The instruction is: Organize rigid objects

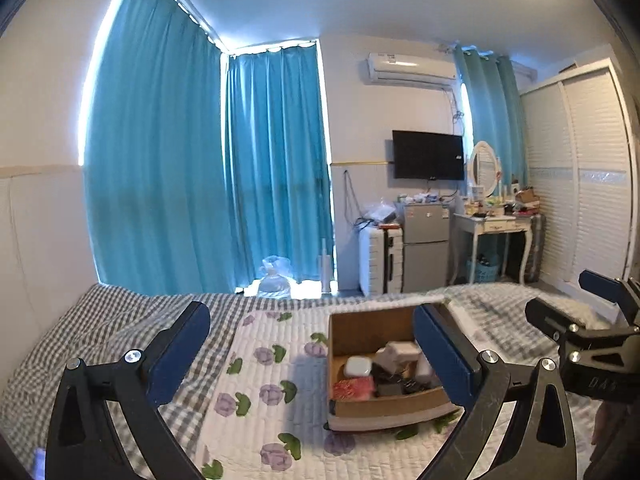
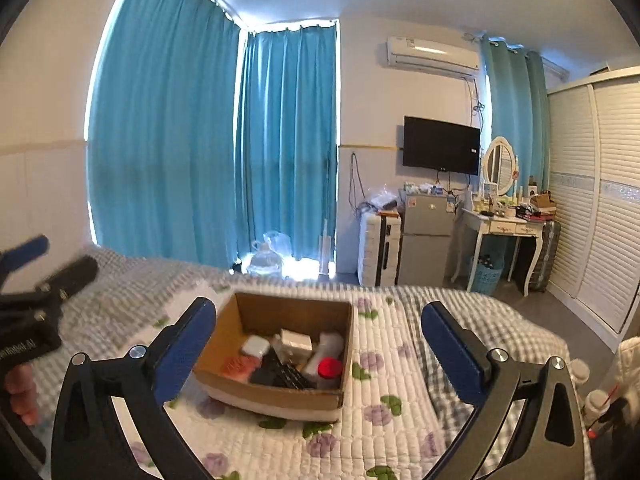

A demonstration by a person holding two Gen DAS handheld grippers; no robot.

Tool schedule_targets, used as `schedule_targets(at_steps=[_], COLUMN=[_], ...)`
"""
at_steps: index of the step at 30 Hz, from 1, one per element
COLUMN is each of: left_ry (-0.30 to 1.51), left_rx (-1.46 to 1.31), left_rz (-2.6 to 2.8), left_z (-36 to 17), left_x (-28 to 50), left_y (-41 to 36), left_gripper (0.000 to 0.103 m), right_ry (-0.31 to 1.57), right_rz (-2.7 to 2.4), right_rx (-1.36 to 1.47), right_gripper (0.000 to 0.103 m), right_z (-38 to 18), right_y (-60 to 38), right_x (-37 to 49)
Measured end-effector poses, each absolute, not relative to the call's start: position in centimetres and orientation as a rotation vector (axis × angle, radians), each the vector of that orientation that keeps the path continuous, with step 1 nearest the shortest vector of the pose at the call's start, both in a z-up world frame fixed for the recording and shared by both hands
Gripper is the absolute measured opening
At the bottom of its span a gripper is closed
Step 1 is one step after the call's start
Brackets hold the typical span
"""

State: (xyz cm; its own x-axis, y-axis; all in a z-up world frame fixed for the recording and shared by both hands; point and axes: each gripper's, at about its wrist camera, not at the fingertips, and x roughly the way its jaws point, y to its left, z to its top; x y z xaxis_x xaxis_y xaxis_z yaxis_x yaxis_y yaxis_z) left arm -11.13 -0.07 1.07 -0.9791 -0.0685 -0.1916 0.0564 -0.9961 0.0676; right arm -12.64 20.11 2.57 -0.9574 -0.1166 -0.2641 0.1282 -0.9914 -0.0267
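An open cardboard box [image 1: 368, 328] rests on the flowered quilt [image 1: 272, 360], low and right of middle in the left wrist view. In the right wrist view the box [image 2: 288, 312] holds a white case [image 2: 256, 346], a small white carton [image 2: 296, 342], a white bottle with a red cap [image 2: 330, 367], a black item [image 2: 280, 374] and a red patterned item [image 2: 238, 366]. My left gripper [image 1: 312, 354] is open and empty, short of the box. My right gripper [image 2: 320, 346] is open too, with nothing between its pads. Each gripper shows at the other view's edge: right gripper [image 1: 568, 300], left gripper [image 2: 60, 258].
A grey checked sheet [image 2: 500, 320] lies on the bed around the quilt. White bottles [image 2: 596, 400] lie at the bed's right edge. Beyond the bed are teal curtains [image 1: 160, 160], a small fridge [image 2: 424, 240], a dressing table [image 2: 504, 228] and a white wardrobe [image 2: 600, 200].
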Motion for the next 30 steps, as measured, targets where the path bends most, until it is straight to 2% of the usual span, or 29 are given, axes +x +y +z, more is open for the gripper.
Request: schedule_targets(at_steps=[5, 8, 14, 30], left_ry=[-0.052, -0.061, -0.027, -0.078], left_rx=[0.446, 0.498, 0.496, 0.495], left_rz=[-3.036, -3.03, -3.033, -3.049], left_z=[-5.6, -7.5, -7.5, -7.9], left_x=[-13.3, -13.9, -13.9, -13.7], left_y=[-0.5, -0.7, -1.4, -0.7], left_gripper=[0.103, 0.103, 0.103, 0.103], right_ry=[0.023, 0.085, 0.072, 0.044], right_rz=[-3.001, -2.995, -3.014, -3.012], right_rx=[0.477, 0.499, 0.506, 0.519], right_gripper=[0.103, 0.103, 0.103, 0.103], right_z=[-4.3, -6.4, -7.3, -7.8], right_y=[20.0, 19.6, 20.0, 20.2], right_x=[-14.6, -15.0, -15.5, -15.1])
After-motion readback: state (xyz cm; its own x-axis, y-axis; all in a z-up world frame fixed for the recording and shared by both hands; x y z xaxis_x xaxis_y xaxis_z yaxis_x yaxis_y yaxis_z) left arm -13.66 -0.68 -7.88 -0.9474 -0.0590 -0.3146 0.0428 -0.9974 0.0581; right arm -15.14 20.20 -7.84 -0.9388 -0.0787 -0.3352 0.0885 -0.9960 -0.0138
